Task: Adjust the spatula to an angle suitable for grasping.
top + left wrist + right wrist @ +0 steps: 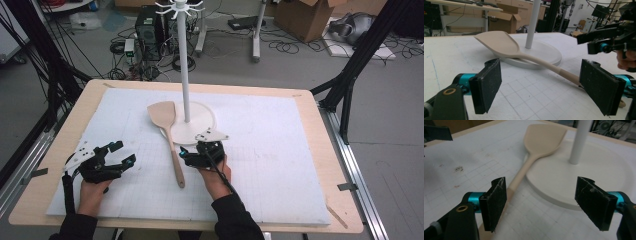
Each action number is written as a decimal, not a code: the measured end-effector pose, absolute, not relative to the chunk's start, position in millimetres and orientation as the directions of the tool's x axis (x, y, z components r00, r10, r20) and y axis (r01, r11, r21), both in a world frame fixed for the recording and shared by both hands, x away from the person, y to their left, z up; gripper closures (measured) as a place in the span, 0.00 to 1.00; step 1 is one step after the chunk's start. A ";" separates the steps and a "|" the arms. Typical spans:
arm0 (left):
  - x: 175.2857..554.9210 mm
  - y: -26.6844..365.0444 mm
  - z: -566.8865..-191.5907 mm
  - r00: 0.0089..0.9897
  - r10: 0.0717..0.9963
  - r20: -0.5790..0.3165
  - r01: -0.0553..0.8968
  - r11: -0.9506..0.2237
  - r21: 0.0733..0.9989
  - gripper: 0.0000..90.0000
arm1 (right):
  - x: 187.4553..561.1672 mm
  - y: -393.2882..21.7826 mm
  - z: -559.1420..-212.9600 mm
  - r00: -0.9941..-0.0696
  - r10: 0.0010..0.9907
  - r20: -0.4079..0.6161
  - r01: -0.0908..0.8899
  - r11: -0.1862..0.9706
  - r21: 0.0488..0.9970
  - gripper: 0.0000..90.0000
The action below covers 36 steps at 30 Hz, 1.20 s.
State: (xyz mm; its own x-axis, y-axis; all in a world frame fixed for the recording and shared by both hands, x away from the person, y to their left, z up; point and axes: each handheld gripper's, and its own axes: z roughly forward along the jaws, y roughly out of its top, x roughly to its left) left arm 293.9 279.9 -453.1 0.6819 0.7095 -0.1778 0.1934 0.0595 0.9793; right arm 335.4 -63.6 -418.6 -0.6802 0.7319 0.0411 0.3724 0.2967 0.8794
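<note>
A light wooden spatula [173, 150] lies on the white mat, its blade [544, 138] resting on the rim of a white stand's round base [205, 114]. My right gripper [184, 156] is just right of the handle, jaws open and pointing at it. In the right gripper view the gripper [540, 203] has nothing between its pads, and the handle [520, 177] runs down behind its left jaw. My left gripper [123, 153] rests open on the mat to the left, apart from the spatula. In the left gripper view its jaws [541, 87] frame the spatula's handle [564, 73] farther off.
The stand's white pole [184, 65] rises from the base with hooks at the top. The white gridded mat [280, 165] covers most of the wooden table [327, 150]. Beyond the table, cables, a computer tower [148, 25] and a cardboard box [305, 17] are on the floor.
</note>
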 end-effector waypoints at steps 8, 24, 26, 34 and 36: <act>294.0 280.3 -453.2 0.683 0.707 -0.181 0.194 0.063 0.979 0.21 | 346.5 -24.9 -433.5 -0.706 0.707 0.045 0.422 0.369 0.828 0.38; 294.2 280.6 -453.3 0.685 0.706 -0.181 0.191 0.066 0.979 0.21 | 357.4 -1.9 -447.5 -0.668 0.741 0.068 0.518 0.397 0.758 0.65; 294.0 280.4 -453.4 0.685 0.705 -0.184 0.193 0.069 0.979 0.21 | 357.4 -0.9 -446.8 -0.666 0.741 0.085 0.532 0.391 0.751 0.68; 294.0 280.8 -453.3 0.685 0.706 -0.180 0.190 0.066 0.980 0.21 | 360.4 -4.0 -442.8 -0.603 0.788 0.120 0.600 0.349 0.720 0.77; 293.9 280.8 -453.3 0.685 0.706 -0.180 0.190 0.066 0.980 0.21 | 361.0 -5.4 -442.5 -0.601 0.791 0.118 0.601 0.350 0.718 0.78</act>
State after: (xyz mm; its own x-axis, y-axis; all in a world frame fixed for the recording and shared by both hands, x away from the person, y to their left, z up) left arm 293.9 280.8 -453.3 0.6850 0.7059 -0.1803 0.1901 0.0657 0.9796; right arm 361.0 -5.4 -442.5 -0.6009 0.7906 0.1183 0.6014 0.3495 0.7185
